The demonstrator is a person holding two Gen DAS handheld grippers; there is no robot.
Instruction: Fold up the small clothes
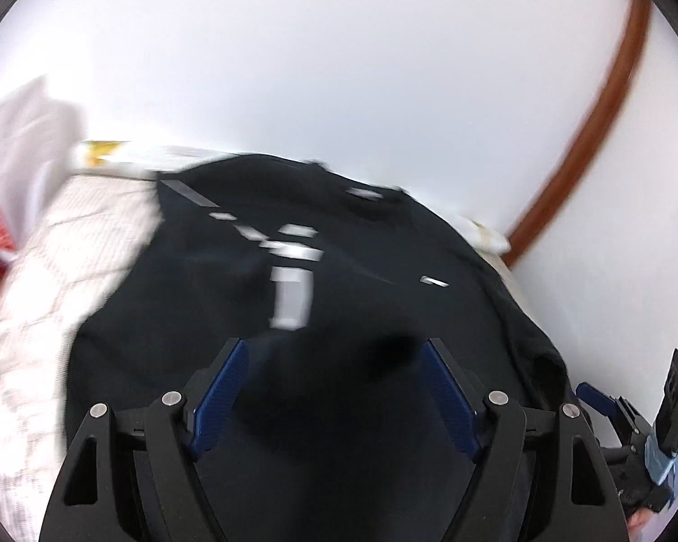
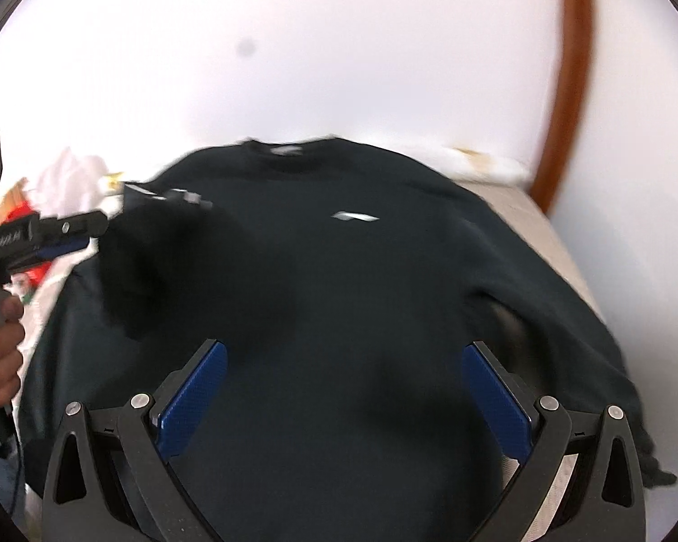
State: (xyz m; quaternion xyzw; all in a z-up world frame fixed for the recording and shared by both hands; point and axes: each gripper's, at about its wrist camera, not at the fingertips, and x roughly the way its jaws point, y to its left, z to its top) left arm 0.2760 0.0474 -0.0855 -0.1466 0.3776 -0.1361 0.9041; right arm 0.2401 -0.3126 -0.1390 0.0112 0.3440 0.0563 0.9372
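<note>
Hovering over a dark sweatshirt (image 2: 339, 271) spread on the bed (image 1: 68, 280)
Left gripper (image 1: 334, 388) and right gripper (image 2: 343, 388) jaws both released, empty; the folded-in sleeve (image 2: 167, 262) (blurred) could slide back open

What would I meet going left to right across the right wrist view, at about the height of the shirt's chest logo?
Left tool → folded-over sleeve → chest logo on the dark shirt → beige bed cover → brown wooden trim.
</note>
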